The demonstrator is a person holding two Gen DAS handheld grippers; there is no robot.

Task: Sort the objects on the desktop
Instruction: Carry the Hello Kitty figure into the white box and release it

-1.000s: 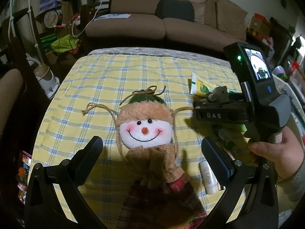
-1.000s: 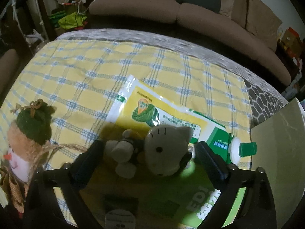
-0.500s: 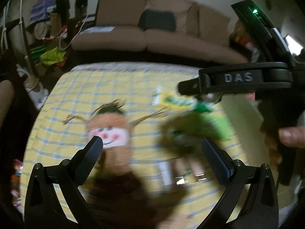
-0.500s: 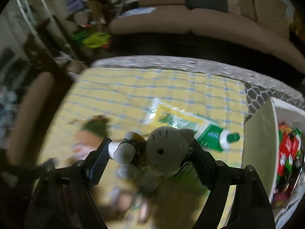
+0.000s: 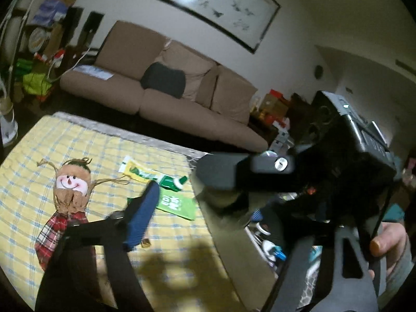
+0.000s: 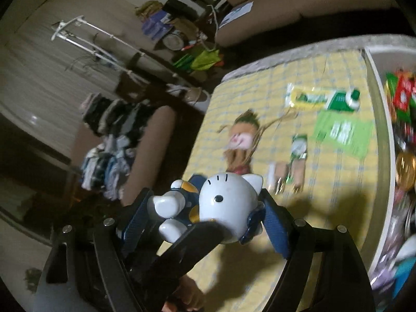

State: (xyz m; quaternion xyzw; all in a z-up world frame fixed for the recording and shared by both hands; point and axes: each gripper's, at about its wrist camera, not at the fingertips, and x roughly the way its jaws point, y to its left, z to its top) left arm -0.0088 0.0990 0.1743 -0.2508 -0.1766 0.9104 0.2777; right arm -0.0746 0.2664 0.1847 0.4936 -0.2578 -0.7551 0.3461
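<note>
Yellow checked tablecloth (image 5: 78,140), brown sofa (image 5: 156,91) behind, right gripper (image 6: 205,215) holding cat figurine (image 6: 228,195), left gripper (image 5: 234,221) closing, empty

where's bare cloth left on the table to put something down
Bare checked cloth lies left of and beyond the snowman doll, and along the near edge in front of the white bin. It is crowded between doll and bin: toothpaste tube, green packet, small bits. The bin looks full.

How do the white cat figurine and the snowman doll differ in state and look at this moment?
The white cat figurine is hard and glossy, clamped off the table in the right tongs; the snowman doll is soft fabric, lying flat on the checked tablecloth, untouched. The figurine is bare-headed; the doll wears a hat. Both are white-faced toys.
</note>
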